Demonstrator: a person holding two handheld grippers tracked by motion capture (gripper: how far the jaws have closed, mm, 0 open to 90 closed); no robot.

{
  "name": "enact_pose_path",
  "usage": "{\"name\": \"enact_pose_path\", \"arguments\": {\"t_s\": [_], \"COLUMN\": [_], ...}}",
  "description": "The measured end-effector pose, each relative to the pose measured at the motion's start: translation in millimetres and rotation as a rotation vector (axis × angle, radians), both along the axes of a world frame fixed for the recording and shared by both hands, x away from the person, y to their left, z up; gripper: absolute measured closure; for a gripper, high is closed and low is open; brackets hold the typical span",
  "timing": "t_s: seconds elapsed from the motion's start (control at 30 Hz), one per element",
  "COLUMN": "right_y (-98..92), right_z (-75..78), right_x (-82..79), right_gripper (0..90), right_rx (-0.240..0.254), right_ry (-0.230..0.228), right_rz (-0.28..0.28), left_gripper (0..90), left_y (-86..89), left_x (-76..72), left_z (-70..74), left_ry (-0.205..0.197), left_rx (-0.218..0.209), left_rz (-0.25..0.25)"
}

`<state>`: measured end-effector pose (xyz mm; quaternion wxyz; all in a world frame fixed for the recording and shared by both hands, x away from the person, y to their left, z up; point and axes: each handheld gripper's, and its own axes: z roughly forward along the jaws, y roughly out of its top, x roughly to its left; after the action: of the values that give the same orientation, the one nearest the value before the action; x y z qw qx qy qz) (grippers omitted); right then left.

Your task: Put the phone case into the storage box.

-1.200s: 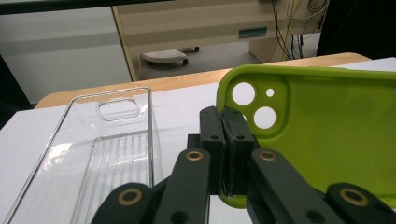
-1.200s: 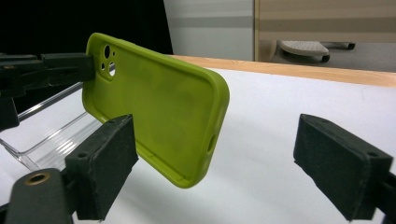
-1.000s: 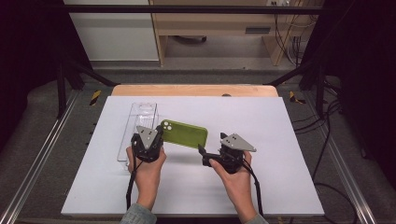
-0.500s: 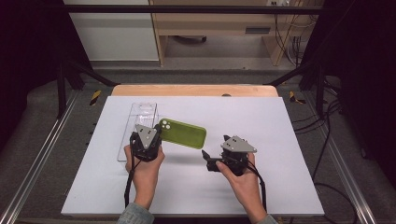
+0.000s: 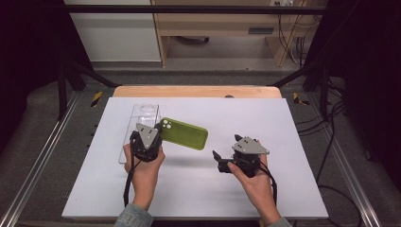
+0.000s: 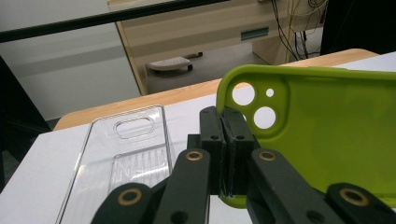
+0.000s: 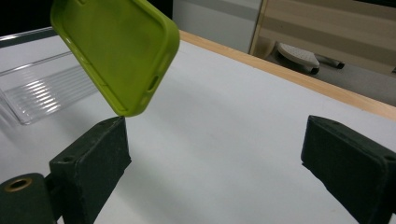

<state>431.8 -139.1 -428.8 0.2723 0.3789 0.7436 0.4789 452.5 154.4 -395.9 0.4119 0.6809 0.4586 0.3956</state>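
A lime green phone case (image 5: pixel 184 134) hangs above the white table, held by its camera-hole end. My left gripper (image 5: pixel 153 137) is shut on the case's edge; in the left gripper view its jaws (image 6: pixel 227 149) pinch the green rim beside the lens holes of the green case (image 6: pixel 327 126). A clear phone case (image 5: pixel 142 127) lies flat on the table to the left, also seen as the clear case (image 6: pixel 123 154). My right gripper (image 5: pixel 218 161) stands open to the right of the green case, apart from it. In the right gripper view the green case (image 7: pixel 116 51) hangs beyond the wide-spread pads (image 7: pixel 93 158).
The white table top (image 5: pixel 265 118) has bare room on the right and front. Its wooden far edge (image 5: pixel 198 91) meets a dark frame and floor. Cables trail at the far right.
My right gripper has drawn back to the right and toward the front, away from the green case's free end. The left gripper and case have held still.
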Motion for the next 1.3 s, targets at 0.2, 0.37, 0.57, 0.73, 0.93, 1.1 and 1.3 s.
{"name": "enact_pose_path", "arguments": {"t_s": [0.2,0.37,0.57,0.73,0.93,1.1,1.3], "right_y": [-8.6,-18.6,-33.0,-41.4,-52.6,-61.8,-74.6], "right_z": [-1.1,-3.4,-8.7,-16.6,-24.2,-29.5,-36.9], "right_x": [1.5,1.5,-1.7,-6.1,-8.8,-12.2,-19.6], "right_gripper": [7.9,7.1,7.4,7.8,8.2,7.4,7.0], "right_rx": [-0.004,-0.003,0.011,0.02,0.031,0.029,0.015], "right_ry": [0.001,0.016,0.03,0.042,0.056,0.054,0.06], "right_rz": [-0.006,-0.009,-0.026,-0.027,-0.036,-0.047,-0.04], "left_gripper": [87.9,87.9,87.9,87.9,87.9,87.8,87.9], "left_y": [2.9,6.2,11.9,16.6,21.0,26.7,36.3], "left_x": [0.9,1.5,2.9,3.7,5.8,5.3,6.0], "left_z": [1.7,4.3,4.3,6.0,9.7,10.7,11.9], "left_ry": [-0.002,0.001,0.009,-0.001,-0.007,-0.025,-0.021], "left_rx": [0.006,0.006,0.016,0.035,0.051,0.037,0.051], "left_rz": [-0.003,-0.008,-0.009,-0.009,-0.01,-0.019,-0.01]}}
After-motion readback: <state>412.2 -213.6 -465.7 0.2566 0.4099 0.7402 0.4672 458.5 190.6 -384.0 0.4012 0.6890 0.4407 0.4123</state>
